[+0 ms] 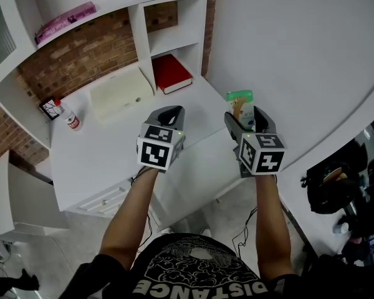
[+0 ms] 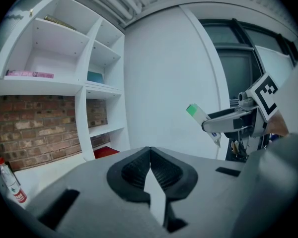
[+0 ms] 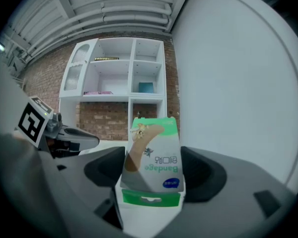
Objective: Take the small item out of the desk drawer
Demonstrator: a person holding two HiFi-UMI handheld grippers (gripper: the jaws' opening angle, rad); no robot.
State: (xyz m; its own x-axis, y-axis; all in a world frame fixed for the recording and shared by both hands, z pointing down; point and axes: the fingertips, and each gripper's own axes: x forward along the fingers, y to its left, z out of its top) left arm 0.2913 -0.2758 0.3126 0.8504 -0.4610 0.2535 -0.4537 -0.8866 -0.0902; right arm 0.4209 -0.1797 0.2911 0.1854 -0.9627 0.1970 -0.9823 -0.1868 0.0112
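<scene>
My right gripper (image 1: 246, 120) is shut on a small green-and-white bandage box (image 1: 240, 106), held upright above the white desk (image 1: 93, 148) near its right end. In the right gripper view the box (image 3: 151, 162) fills the gap between the jaws, its print upside down. My left gripper (image 1: 170, 114) hovers beside it to the left, shut with nothing in it; its pads (image 2: 161, 170) meet at the tips. The left gripper view catches the box (image 2: 197, 114) sticking out of the right gripper (image 2: 233, 123). A white drawer front (image 1: 106, 198) shows under the desk's near edge.
On the desk lie a red book (image 1: 171, 73), a cream box (image 1: 121, 92) and a small red-capped bottle (image 1: 71, 120). White shelves (image 1: 143, 36) stand against a brick wall behind. A white wall (image 1: 299, 61) bounds the right side. A dark bag (image 1: 330, 185) sits on the floor.
</scene>
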